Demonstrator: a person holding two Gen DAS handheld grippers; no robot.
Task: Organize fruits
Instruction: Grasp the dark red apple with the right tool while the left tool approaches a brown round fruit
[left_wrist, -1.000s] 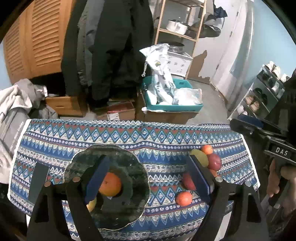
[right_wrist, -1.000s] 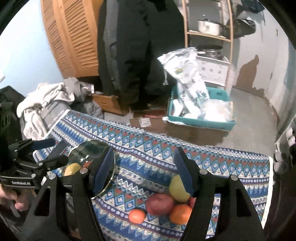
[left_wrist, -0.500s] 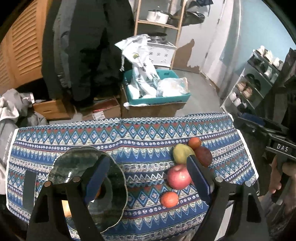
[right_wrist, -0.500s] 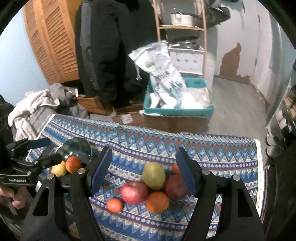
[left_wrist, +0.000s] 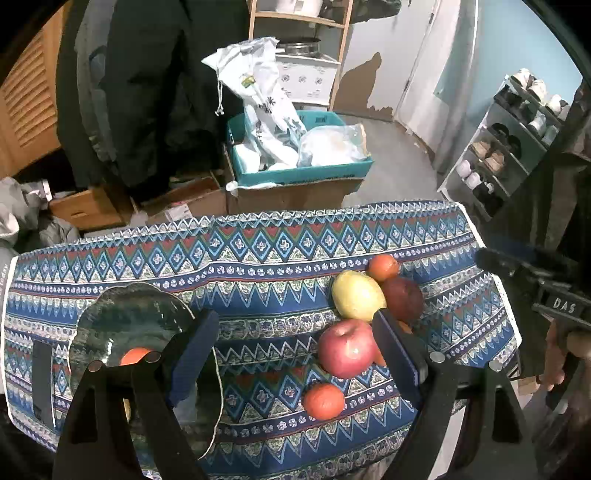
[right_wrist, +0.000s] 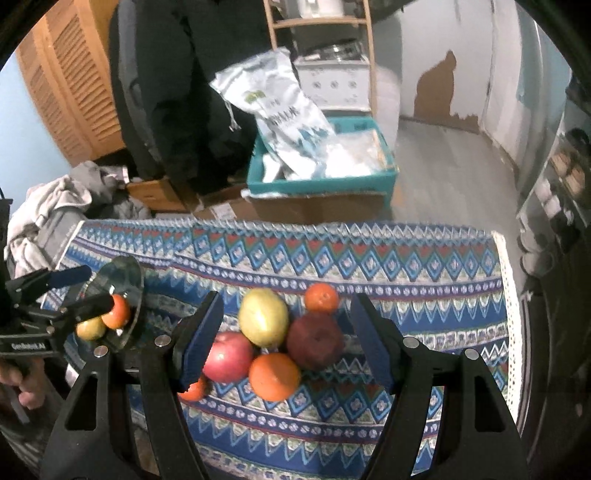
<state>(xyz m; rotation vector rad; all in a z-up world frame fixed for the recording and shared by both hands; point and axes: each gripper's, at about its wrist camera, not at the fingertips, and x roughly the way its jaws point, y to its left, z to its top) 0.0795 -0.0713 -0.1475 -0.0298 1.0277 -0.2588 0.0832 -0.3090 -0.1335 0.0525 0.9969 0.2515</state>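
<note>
Both views have swung off the plate (left_wrist: 122, 317) and onto the fruit pile on the right half of the cloth-covered surface (left_wrist: 258, 258); a second ago the left wrist view looked straight down at the plate with an orange between its jaws' tips, and now the plate sits at that view's lower left with only a sliver of orange (left_wrist: 135, 356) showing behind the finger. This reads as a drop-off finished and a fresh pick beginning. The plate holds two pieces so far, an orange (right_wrist: 116, 312) and a small yellow fruit (right_wrist: 90, 328), seen in the right wrist view. Six pieces remain loose on the cloth, touching in a cluster: a yellow pear-like fruit (right_wrist: 263, 317), a dark red apple (right_wrist: 316, 341), a pink apple (right_wrist: 229, 356), a large orange (right_wrist: 274, 376), a small orange (right_wrist: 321, 298) at the far side and another (left_wrist: 324, 401) at the near side, slightly apart. The right gripper (right_wrist: 286, 339) has come down toward the pile, its jaws moderately wide and empty, framing the pear, dark apple and large orange. The left gripper (left_wrist: 291, 354) has jaws wide apart, holding nothing, with the pink apple just inside its right finger. Most of the task is still ahead.
</note>
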